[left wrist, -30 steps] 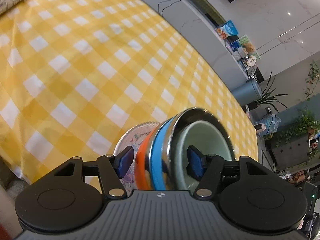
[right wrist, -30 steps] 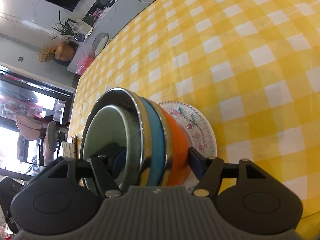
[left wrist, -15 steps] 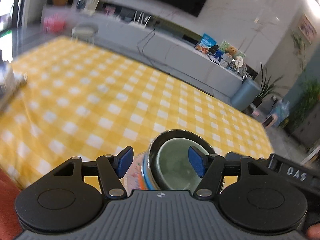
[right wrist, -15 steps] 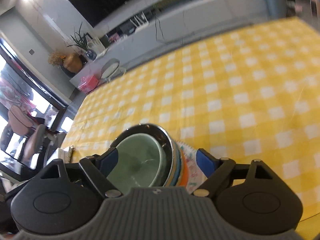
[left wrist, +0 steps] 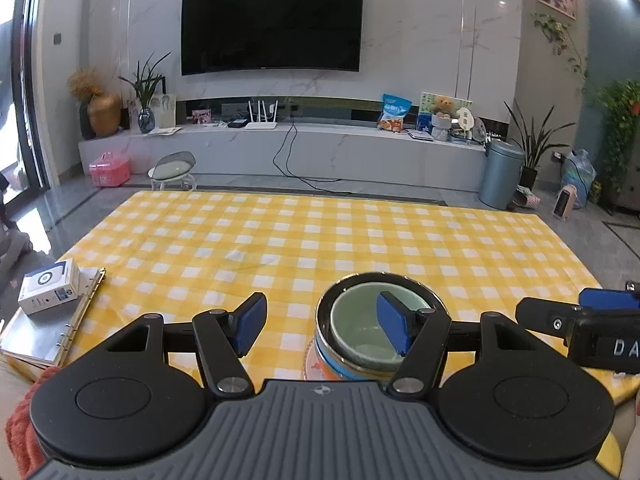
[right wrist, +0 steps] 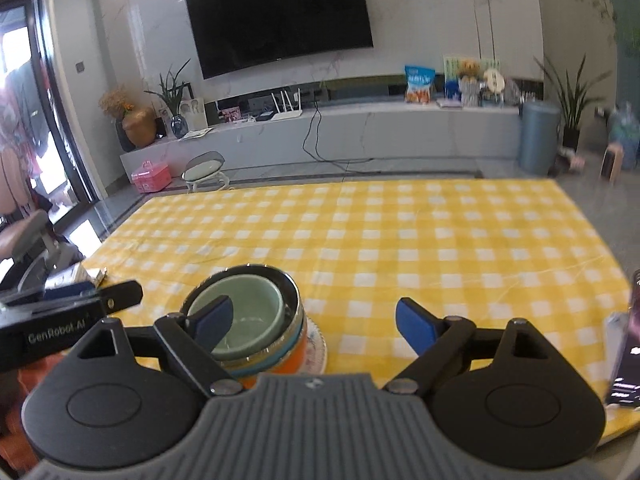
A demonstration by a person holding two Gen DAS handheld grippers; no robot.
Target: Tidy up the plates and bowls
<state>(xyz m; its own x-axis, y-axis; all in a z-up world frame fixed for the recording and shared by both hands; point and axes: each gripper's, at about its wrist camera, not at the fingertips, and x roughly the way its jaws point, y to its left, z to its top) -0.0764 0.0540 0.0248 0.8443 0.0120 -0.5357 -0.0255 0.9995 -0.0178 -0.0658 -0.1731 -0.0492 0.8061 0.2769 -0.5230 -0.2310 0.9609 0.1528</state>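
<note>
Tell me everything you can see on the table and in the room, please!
Bowl stack: one, pale green bowl in steel, blue and orange bowls on a patterned plate, near table edge.
Tablecloth: one, yellow and white check, covers table.
White box: one, on a ring binder, table's left edge.
TV: one, black, on the wall.
Router: one, white, on the TV shelf.
Bin: one, grey-blue, floor right.
Pink case: one, floor left.
Left gripper: black, blue pads, jaws open, empty.
Right gripper: same, jaws open, empty.
</note>
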